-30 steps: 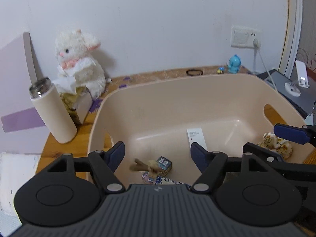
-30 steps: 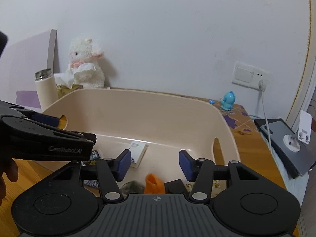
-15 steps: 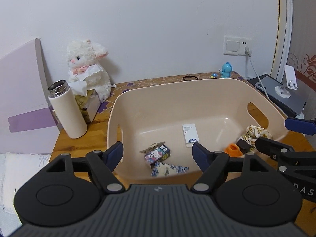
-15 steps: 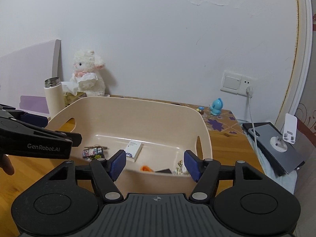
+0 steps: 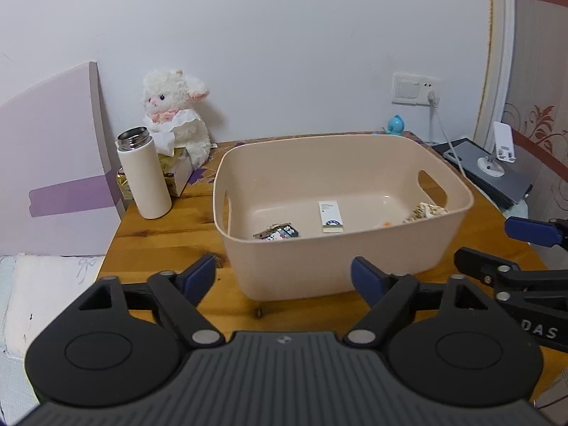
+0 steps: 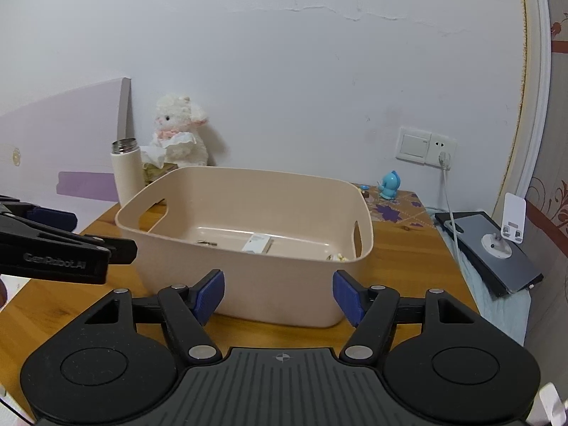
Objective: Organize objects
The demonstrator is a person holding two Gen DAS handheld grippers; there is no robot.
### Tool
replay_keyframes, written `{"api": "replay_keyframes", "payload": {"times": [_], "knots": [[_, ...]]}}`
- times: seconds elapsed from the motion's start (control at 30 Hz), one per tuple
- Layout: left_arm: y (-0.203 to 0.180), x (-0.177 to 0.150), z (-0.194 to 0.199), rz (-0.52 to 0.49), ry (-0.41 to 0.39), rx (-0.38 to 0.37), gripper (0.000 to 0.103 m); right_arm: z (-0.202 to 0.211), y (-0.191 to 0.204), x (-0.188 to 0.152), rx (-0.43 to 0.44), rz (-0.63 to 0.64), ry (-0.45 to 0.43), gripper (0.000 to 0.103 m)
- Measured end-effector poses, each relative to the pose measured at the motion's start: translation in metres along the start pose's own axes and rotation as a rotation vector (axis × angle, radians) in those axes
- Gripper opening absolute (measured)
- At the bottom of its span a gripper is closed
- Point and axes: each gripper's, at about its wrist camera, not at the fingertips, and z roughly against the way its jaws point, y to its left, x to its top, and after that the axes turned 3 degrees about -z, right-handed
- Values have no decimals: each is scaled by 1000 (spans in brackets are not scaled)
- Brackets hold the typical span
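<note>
A beige plastic bin (image 5: pixel 340 269) stands on the wooden table; it also shows in the right wrist view (image 6: pixel 248 284). Inside lie a white card box (image 5: pixel 330 216), a small patterned box (image 5: pixel 277 232), a floral cloth piece (image 5: pixel 426 211) and a bit of orange (image 5: pixel 385 223). My left gripper (image 5: pixel 284 277) is open and empty, in front of the bin's near wall. My right gripper (image 6: pixel 278 296) is open and empty, also short of the bin. The right gripper's fingers (image 5: pixel 525 230) show at the right edge of the left view.
A white thermos (image 5: pixel 143 174), a tissue box (image 5: pixel 174 170) and a plush lamb (image 5: pixel 174 113) stand left of the bin. A blue figurine (image 5: pixel 394 125), a wall socket with cable (image 5: pixel 413 88), and a tablet with phone stand (image 5: pixel 490 174) are at right. A lilac board (image 5: pixel 49 163) leans at left.
Both grippers have pulled back and up out of the bin, so the whole bin now shows in front of them. Both stay open and empty.
</note>
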Motion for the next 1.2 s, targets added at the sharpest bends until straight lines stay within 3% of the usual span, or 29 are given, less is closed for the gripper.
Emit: {"api": "replay_keyframes", "payload": {"times": [0.6, 1.2], "knots": [[4, -41, 52, 30, 50, -9, 97, 58, 2, -39, 36, -27, 8, 75], [5, -52, 98, 22, 60, -44, 97, 85, 2, -47, 26, -12, -11, 76]]}}
